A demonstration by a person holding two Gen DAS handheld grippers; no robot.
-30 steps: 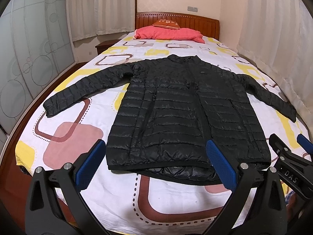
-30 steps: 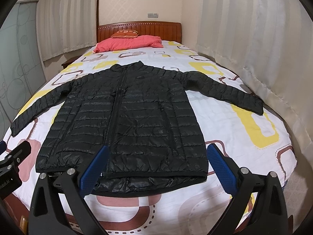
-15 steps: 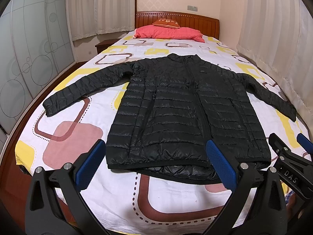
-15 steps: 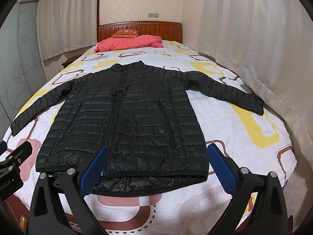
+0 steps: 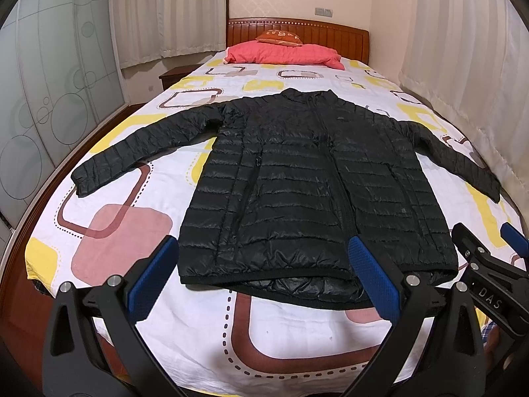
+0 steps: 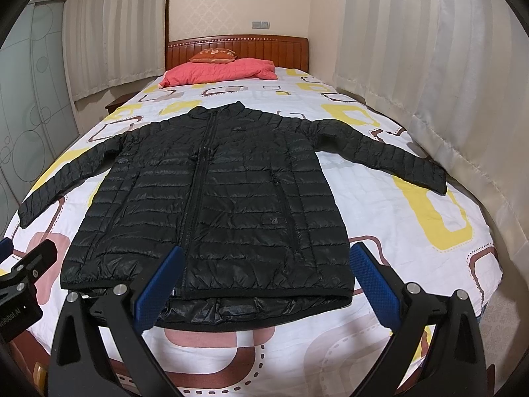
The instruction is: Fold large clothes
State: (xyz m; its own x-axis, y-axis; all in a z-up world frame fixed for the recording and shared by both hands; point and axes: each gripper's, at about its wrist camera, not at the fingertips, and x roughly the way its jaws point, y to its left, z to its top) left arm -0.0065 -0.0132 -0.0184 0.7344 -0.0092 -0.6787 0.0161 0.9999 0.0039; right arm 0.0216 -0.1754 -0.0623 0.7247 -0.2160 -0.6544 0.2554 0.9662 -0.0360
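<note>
A black quilted puffer jacket (image 5: 314, 188) lies flat and front-up on the bed, zipped, both sleeves spread out to the sides; it also shows in the right wrist view (image 6: 215, 205). My left gripper (image 5: 261, 271) is open and empty, held above the bed's foot in front of the jacket's hem. My right gripper (image 6: 264, 274) is open and empty, also just short of the hem. The right gripper's body shows at the right edge of the left wrist view (image 5: 489, 271).
The bed (image 5: 115, 231) has a white sheet with yellow, pink and brown squares. A pink folded quilt (image 5: 284, 54) and an orange cushion (image 5: 281, 35) lie by the wooden headboard (image 5: 297, 28). Curtains hang on the right, a glass wardrobe door (image 5: 39, 99) stands on the left.
Both grippers have drawn back and risen slightly from the jacket; the jacket has not moved and both jaws stay open.
</note>
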